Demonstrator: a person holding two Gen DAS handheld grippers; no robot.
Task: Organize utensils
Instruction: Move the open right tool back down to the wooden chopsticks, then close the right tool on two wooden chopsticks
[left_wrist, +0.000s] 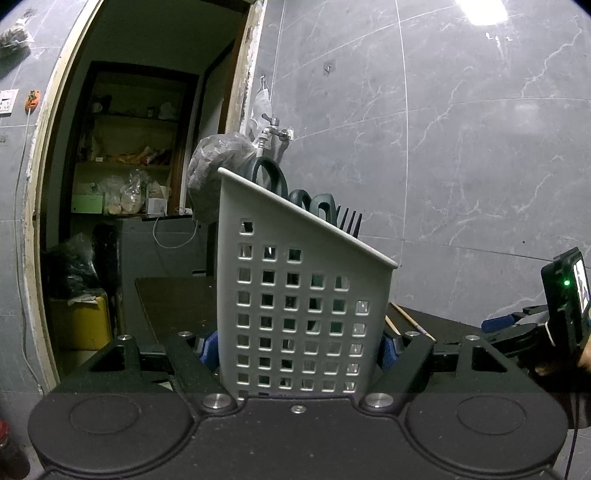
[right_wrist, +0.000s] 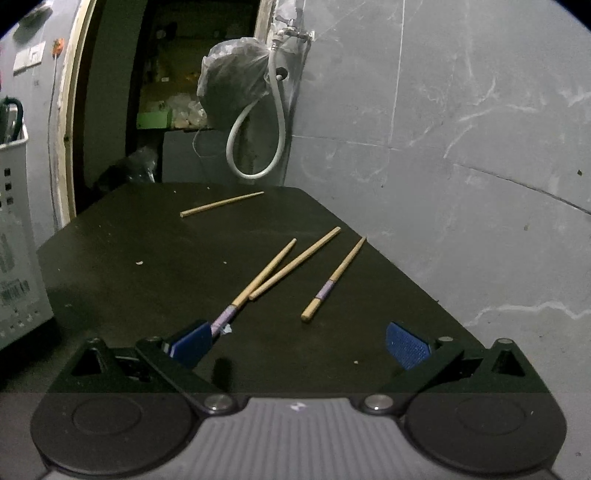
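My left gripper (left_wrist: 299, 347) is shut on a white perforated utensil holder (left_wrist: 295, 295), its blue pads pressing both side walls. Dark scissor handles (left_wrist: 271, 173) and black fork tines (left_wrist: 351, 219) stick out of the holder's top. My right gripper (right_wrist: 299, 343) stands open low over the dark table (right_wrist: 147, 277), nothing between its pads. Several wooden chopsticks lie loose on the table: one far off (right_wrist: 221, 204), two crossed (right_wrist: 266, 273), one to the right (right_wrist: 340, 275). The near end of a crossed chopstick lies against the left pad (right_wrist: 192, 343). The holder (right_wrist: 14, 221) shows at the left edge.
A grey tiled wall (right_wrist: 461, 147) borders the table's right and far sides. A looped white hose (right_wrist: 258, 147) and a bagged bundle (right_wrist: 232, 85) hang behind the far edge. A doorway (left_wrist: 129, 166) with cluttered shelves opens at the left.
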